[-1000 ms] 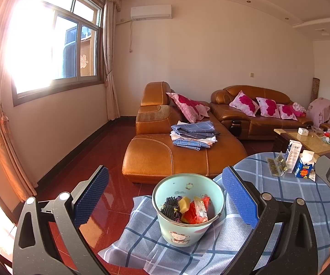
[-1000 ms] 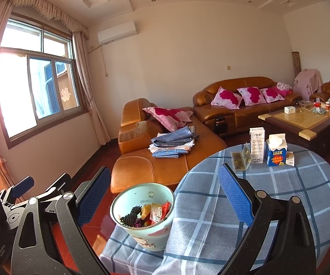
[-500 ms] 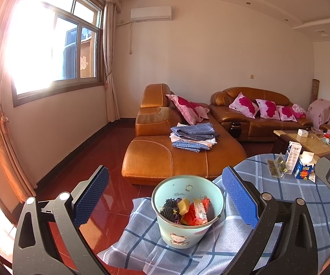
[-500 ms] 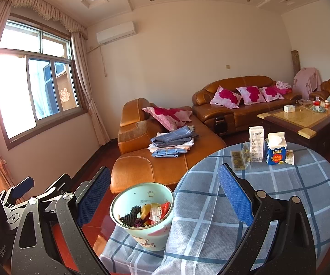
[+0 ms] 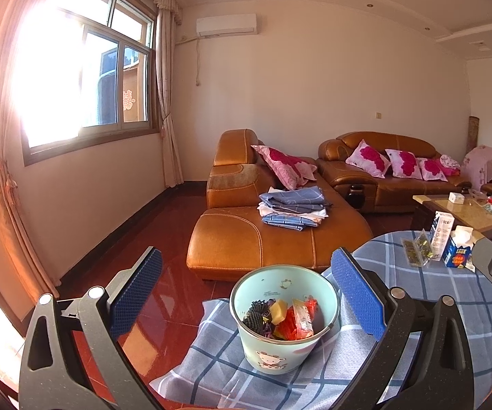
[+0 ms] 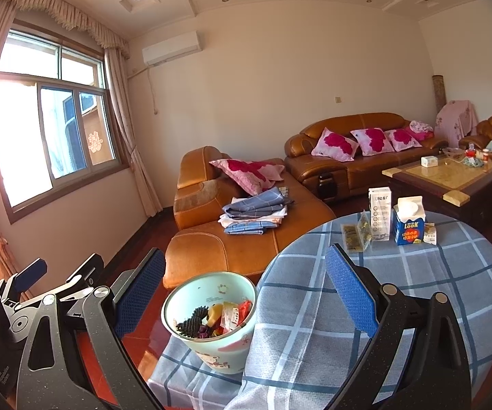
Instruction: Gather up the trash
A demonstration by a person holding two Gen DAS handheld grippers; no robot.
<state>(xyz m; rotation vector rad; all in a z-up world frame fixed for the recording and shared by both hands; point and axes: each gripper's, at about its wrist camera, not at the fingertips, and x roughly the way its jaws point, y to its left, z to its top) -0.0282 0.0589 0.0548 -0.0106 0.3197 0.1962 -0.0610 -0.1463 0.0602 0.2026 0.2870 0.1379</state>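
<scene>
A pale green bin (image 5: 282, 317) (image 6: 212, 314) with a cartoon print sits at the near left edge of the round table, holding wrappers and other trash. My left gripper (image 5: 246, 290) is open above and around it, empty. My right gripper (image 6: 242, 290) is open and empty too, its left finger over the bin, its right over the cloth. At the table's far side stand a blue milk carton (image 6: 410, 225) (image 5: 458, 251), a white carton (image 6: 380, 213) (image 5: 442, 230), a clear packet (image 6: 357, 234) and a small white wrapper (image 6: 429, 235).
A blue checked cloth (image 6: 417, 290) covers the table. A brown leather sofa (image 5: 273, 235) with folded linen (image 5: 292, 206) stands just beyond. A wooden coffee table (image 6: 447, 177) is at the right. The left gripper's body (image 6: 41, 290) shows at the right view's left edge.
Both views have tilted up slightly, so the bin sits a little lower in each frame. Both grippers stay open and nothing on the table has moved.
</scene>
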